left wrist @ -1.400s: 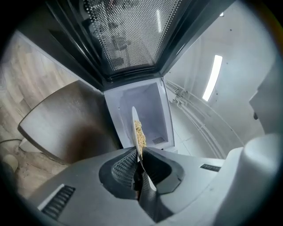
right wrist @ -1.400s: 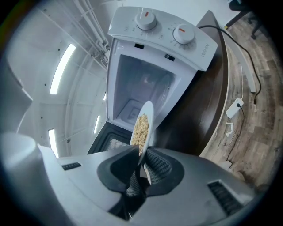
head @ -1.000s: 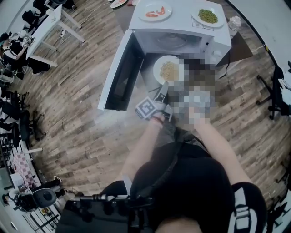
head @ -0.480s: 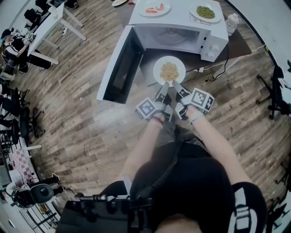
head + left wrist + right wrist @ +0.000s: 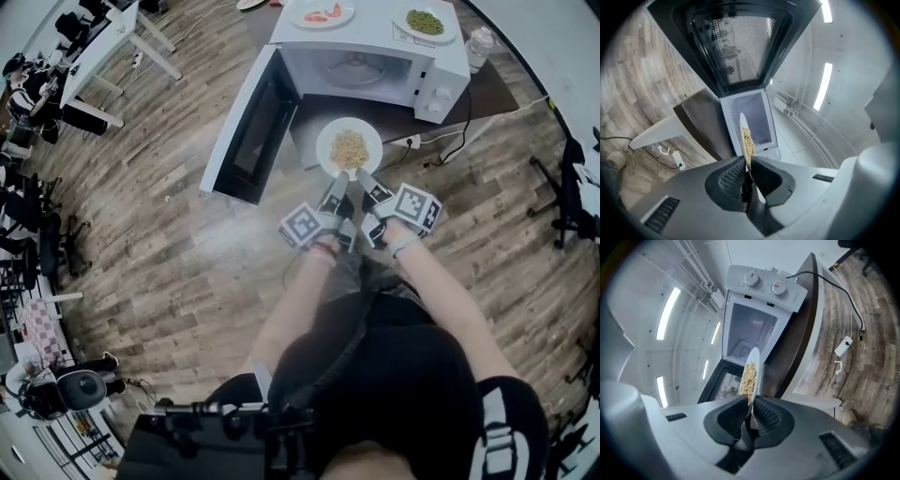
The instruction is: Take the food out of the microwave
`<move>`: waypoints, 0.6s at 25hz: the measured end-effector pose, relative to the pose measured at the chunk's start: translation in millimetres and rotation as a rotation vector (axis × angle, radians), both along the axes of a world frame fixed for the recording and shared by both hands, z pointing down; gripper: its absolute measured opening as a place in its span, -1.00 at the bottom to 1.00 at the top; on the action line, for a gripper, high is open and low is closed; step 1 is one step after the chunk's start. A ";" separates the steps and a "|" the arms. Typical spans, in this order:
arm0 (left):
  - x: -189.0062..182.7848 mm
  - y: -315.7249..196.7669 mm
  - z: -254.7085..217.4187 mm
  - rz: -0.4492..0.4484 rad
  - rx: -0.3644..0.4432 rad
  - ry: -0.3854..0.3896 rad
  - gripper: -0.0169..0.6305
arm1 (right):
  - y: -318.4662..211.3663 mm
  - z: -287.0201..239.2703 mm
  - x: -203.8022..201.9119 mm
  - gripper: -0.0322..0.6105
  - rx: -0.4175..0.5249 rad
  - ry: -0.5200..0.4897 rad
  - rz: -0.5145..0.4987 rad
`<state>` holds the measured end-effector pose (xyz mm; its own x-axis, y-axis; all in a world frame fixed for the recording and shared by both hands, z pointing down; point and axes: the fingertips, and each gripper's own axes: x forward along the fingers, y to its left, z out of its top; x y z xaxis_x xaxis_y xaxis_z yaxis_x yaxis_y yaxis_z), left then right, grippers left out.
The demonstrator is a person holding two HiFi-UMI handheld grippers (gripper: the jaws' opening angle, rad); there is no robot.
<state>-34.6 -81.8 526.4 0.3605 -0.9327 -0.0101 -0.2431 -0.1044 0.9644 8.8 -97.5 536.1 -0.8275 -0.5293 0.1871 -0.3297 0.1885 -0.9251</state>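
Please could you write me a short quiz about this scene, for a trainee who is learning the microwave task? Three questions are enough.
1. True or false: the door of the microwave is shut.
2. What do the left gripper and the right gripper hold? A) a mug B) the same plate of yellowish food, by its near rim C) nothing
3. How many plates stand on top of the microwave?

Key
1. False: the door hangs wide open.
2. B: both pairs of jaws are closed on the plate's rim, and the plate is outside the microwave, in front of its opening.
3. Two: one with red food and one with green food.
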 end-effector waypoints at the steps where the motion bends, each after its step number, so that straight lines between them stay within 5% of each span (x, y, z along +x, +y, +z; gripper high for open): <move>1: -1.6 2.1 3.8 -0.004 -0.013 -0.020 -0.84 | 1.2 0.0 0.1 -0.79 -0.002 -0.004 0.000; 15: 2.5 24.3 8.0 -0.020 -0.018 0.009 -0.84 | 22.4 1.7 2.4 -0.79 -0.005 -0.015 -0.008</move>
